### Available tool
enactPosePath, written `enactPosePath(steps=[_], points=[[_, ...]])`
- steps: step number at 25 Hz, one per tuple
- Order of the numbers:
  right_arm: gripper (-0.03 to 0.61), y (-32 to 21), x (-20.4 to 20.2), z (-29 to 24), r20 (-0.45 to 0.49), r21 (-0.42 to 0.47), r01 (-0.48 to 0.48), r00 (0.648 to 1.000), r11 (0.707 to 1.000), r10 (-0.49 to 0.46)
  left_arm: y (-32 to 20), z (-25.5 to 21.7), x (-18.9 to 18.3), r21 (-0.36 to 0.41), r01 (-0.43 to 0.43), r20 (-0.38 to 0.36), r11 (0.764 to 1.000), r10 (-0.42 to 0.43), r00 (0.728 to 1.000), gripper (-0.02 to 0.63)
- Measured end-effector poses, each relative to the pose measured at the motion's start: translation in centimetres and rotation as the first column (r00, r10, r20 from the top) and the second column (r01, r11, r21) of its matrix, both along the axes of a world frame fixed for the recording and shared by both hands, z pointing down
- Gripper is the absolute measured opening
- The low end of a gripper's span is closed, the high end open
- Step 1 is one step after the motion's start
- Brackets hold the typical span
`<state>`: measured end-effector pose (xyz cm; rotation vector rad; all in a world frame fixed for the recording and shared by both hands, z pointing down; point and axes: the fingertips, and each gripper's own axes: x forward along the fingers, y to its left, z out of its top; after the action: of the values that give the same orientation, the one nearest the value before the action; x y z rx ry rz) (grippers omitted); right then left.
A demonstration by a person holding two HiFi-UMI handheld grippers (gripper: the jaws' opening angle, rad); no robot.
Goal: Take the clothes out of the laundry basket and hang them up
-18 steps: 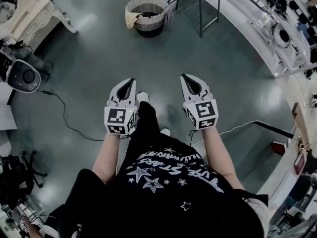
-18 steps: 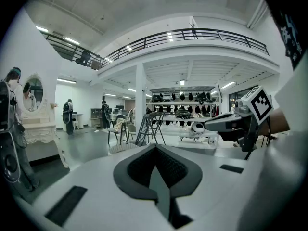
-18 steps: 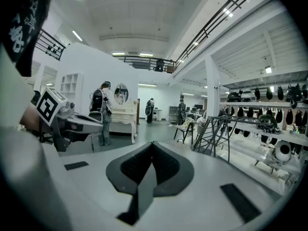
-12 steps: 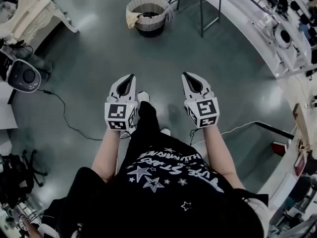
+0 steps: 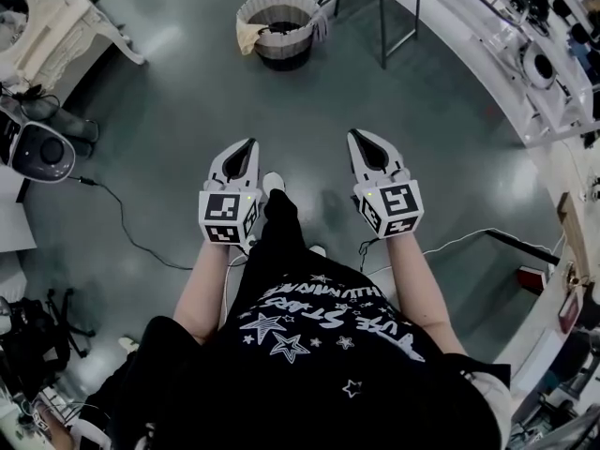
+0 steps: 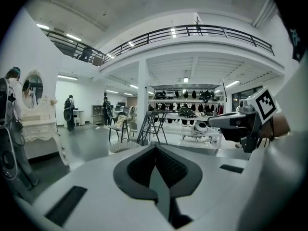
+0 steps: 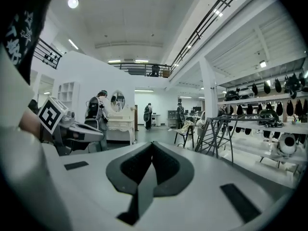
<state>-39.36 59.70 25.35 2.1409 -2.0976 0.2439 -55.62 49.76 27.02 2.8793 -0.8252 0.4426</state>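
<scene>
left gripper (image 5: 247, 148), right gripper (image 5: 359, 140): fingers (image 6: 139, 166) closed on both, nothing held; side by side over the floor (image 5: 169, 111).
basket (image 5: 251, 12): well ahead on the floor, near the rack (image 5: 380, 26); cream cloth (image 5: 247, 37) draped over its left rim.
step, as judged: approach. walk up close, open the fingers before reaching, take the draped cloth by one edge.
against the earlier frame: right gripper sits slightly higher and further right; left gripper and basket much the same.
</scene>
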Motion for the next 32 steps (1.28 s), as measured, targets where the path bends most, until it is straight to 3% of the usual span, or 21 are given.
enactPosePath(steps=[5,6,8,13,24,32], points=[[0.009,-4.8,2.4,0.4,0.027,-0.002,-0.024,0.999,1.0,0.024,-5.3,0.1,2.4,-0.005,-0.004,-0.037,1.0,0.004,0.999,0.029],[0.031,-6.3,3.2,0.7,0.029,-0.014,-0.026,0.999,1.0,0.026,-6.6,0.3,3.2,-0.017,-0.014,-0.033,1.0,0.014,0.999,0.063],[0.144,-9.5,4.6,1.3,0.046,-0.044,-0.02,0.999,0.999,0.022,-9.3,0.9,5.0,-0.053,-0.041,-0.016,0.998,0.04,0.999,0.197],[0.193,-18.4,6.7,2.3,0.059,-0.094,0.0,0.998,0.996,0.006,-17.3,1.8,7.5,-0.084,-0.068,0.008,0.994,0.069,0.998,0.282],[0.216,-36.3,5.7,5.5,0.055,-0.161,0.057,0.997,0.985,-0.048,-34.7,3.3,4.6,-0.111,0.036,-0.002,0.993,-0.037,0.999,0.298],[0.216,-42.9,5.1,8.9,0.042,-0.26,0.14,0.99,0.956,-0.133,-40.0,4.6,3.3,-0.126,0.095,0.028,0.987,-0.093,0.995,0.298]])
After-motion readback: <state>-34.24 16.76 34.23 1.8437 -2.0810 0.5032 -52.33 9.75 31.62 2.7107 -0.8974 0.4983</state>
